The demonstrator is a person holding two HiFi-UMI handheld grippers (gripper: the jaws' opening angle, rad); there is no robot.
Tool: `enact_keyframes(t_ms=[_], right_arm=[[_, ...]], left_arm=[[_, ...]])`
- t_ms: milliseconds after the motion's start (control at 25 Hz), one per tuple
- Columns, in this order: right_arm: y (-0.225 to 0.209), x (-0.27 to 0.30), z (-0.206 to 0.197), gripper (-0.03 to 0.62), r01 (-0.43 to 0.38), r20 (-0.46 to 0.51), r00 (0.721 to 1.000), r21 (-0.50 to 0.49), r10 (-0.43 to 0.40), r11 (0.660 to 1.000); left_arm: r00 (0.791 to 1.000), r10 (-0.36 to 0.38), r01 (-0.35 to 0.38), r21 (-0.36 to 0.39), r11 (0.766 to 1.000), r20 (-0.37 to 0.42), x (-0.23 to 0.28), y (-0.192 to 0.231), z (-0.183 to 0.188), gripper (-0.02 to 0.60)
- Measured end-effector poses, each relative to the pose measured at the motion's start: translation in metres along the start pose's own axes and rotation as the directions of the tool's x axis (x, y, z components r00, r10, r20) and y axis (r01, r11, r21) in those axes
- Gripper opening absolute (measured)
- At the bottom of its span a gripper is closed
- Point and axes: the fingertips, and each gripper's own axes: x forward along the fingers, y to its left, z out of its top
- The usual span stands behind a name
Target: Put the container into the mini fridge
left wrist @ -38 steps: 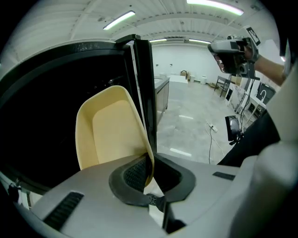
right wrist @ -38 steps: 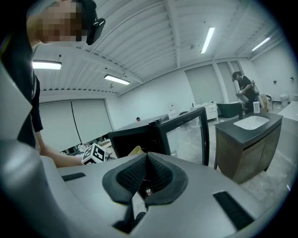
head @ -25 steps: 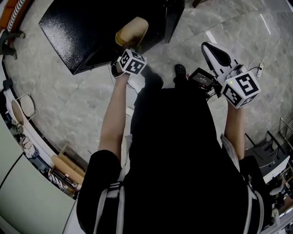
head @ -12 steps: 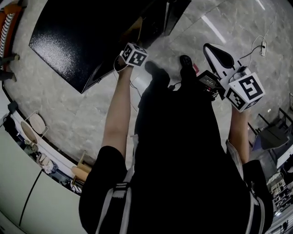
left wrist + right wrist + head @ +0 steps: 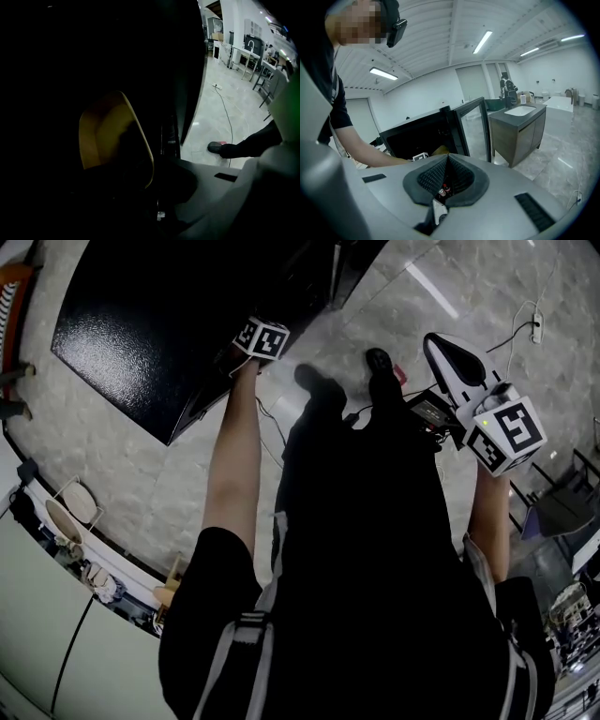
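Arms: left outstretched toward 11 o'clock; left gripper [image 5: 154, 187] inside mini fridge [image 5: 141, 324], clamped on yellow container [image 5: 115, 136], visible only in left gripper view. Right gripper [image 5: 446, 176] at 2 o'clock, pads together, empty.

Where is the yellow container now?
In the left gripper view, the container sits left of centre, held by the left gripper inside the dark fridge.
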Motion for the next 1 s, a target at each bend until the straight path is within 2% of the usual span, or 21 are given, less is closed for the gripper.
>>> enact_keyframes(t_ms=[240, 440, 480, 560, 600, 680, 800, 1000], right_arm=[[-0.002, -0.003, 0.003, 0.018, -0.004, -0.006, 1.000, -0.016, 0.003, 1.000], [-0.007, -0.007, 0.004, 0.018, -0.012, 0.003, 1.000, -0.019, 0.012, 1.000], [-0.007, -0.007, 0.004, 0.018, -0.014, 0.004, 1.000, -0.020, 0.014, 1.000], [-0.007, -0.006, 0.004, 0.018, -0.017, 0.003, 1.000, -0.023, 0.017, 1.000], [-0.008, -0.006, 0.005, 0.018, -0.017, 0.004, 1.000, -0.024, 0.017, 1.000], [-0.011, -0.008, 0.006, 0.018, -0.018, 0.009, 1.000, -0.023, 0.018, 1.000], [-0.019, -0.015, 0.009, 0.018, -0.012, 0.011, 1.000, -0.025, 0.012, 1.000], [-0.029, -0.018, 0.011, 0.018, -0.021, 0.033, 0.999, -0.028, 0.022, 0.999]], left_arm=[[0.999, 0.029, -0.029, -0.015, 0.999, -0.037, 0.007, 0.004, -0.008, 0.041], [0.999, 0.015, -0.017, -0.048, 0.999, -0.036, 0.019, -0.005, -0.015, 0.046], [0.999, 0.024, -0.025, -0.047, 0.999, -0.030, 0.016, -0.003, -0.014, 0.058], [0.999, 0.050, -0.051, -0.044, 0.998, -0.017, 0.005, 0.006, -0.007, 0.150], [0.998, 0.065, -0.066, -0.042, 0.997, -0.013, -0.001, 0.011, -0.004, 0.160], [0.997, 0.081, -0.082, -0.042, 0.996, -0.012, -0.008, 0.016, 0.000, 0.160], [0.998, 0.067, -0.067, -0.059, 0.996, -0.007, -0.010, 0.006, 0.002, 0.160], [0.997, 0.077, -0.075, -0.079, 0.994, 0.031, -0.035, 0.000, 0.010, 0.160]])
